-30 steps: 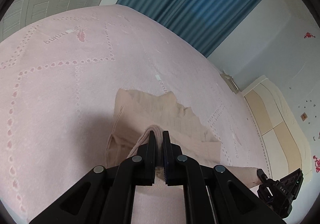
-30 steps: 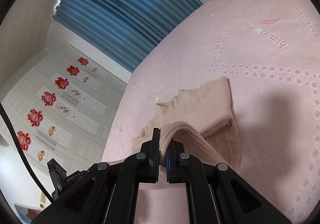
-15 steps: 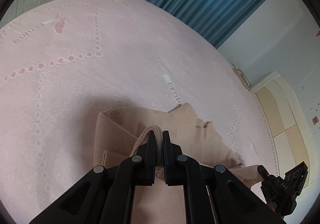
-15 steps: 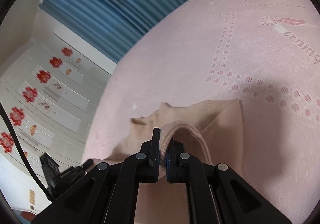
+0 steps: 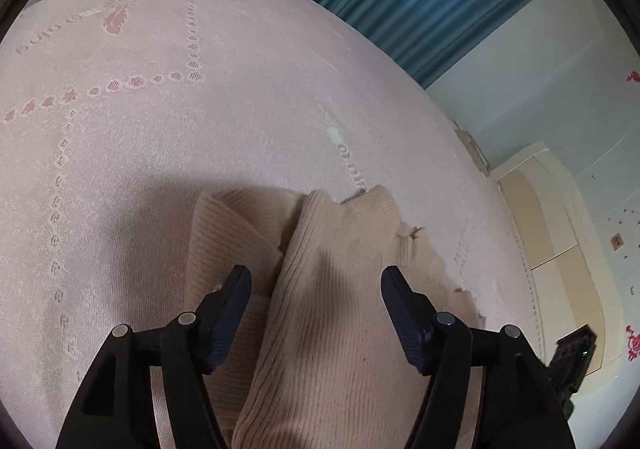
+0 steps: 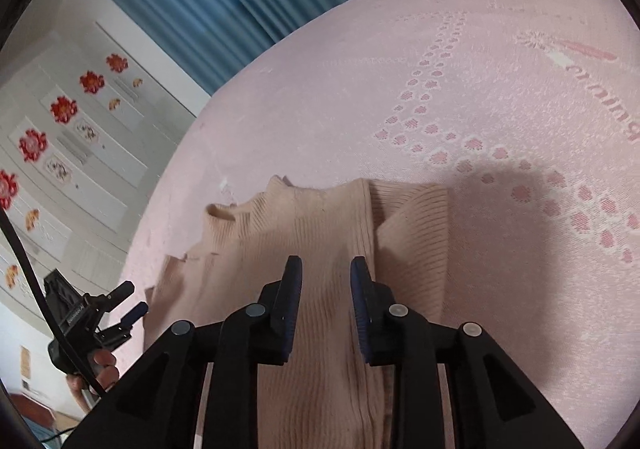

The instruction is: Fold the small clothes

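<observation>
The beige ribbed sweater (image 5: pixel 340 289) lies folded on the pink bedspread (image 5: pixel 200 129), collar at its far edge; the left gripper (image 5: pixel 316 281) and right gripper (image 6: pixel 326 273) have just been opening, jaws spread over the knit, unpinched

Left tongs (image 5: pixel 316 281) just opened wide, right tongs (image 6: pixel 326 273) part-open (less so), beige sweater (image 5: pixel 340 309) released, lowered onto bed
</observation>
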Tool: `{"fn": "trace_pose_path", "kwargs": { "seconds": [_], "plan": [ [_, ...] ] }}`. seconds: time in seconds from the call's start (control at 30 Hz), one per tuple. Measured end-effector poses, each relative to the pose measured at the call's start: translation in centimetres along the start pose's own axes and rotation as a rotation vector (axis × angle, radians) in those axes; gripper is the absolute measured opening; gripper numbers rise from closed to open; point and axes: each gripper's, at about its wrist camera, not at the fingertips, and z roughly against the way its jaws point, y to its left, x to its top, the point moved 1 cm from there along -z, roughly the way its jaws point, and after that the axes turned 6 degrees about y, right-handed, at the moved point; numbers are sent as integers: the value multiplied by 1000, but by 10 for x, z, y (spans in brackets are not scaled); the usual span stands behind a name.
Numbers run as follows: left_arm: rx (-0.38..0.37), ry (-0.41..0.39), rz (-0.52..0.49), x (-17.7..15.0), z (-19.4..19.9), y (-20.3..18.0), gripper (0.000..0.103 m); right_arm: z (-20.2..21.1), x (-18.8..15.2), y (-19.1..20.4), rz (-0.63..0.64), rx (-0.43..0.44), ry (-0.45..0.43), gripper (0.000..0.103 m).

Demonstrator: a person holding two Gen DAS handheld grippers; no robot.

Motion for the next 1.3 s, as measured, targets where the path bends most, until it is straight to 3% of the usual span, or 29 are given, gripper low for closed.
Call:
{"fn": "trace_pose_path", "kwargs": {
  "seconds": [0.23, 0.4, 0.6, 0.77, 0.83, 0.97, 1.3],
  "plan": [
    [161, -18, -117, -33, 23, -9, 66, 31, -35, 16, 91, -110, 19, 30],
    [234, -36, -178, -73, 61, 3, 71, 65, -84, 8, 110, -130, 34, 38],
    [195, 19, -71, -117, 90, 39, 71, 73, -127, -5, 39, -96, 109, 38],
    [148, 78, -54, -127, 76, 49, 71, 53, -135, -7, 23, -83, 180, 42],
    [107, 102, -5, -124, 66, 56, 71, 42, -133, -12, -32, -37, 219, 42],
    [48, 74, 35, -116, 59, 61, 73, 36, -130, -22, -92, 5, 219, 42],
    [9, 58, 94, -93, 35, 58, 73, 26, -118, -27, -114, 28, 196, 44]
  ]
}}
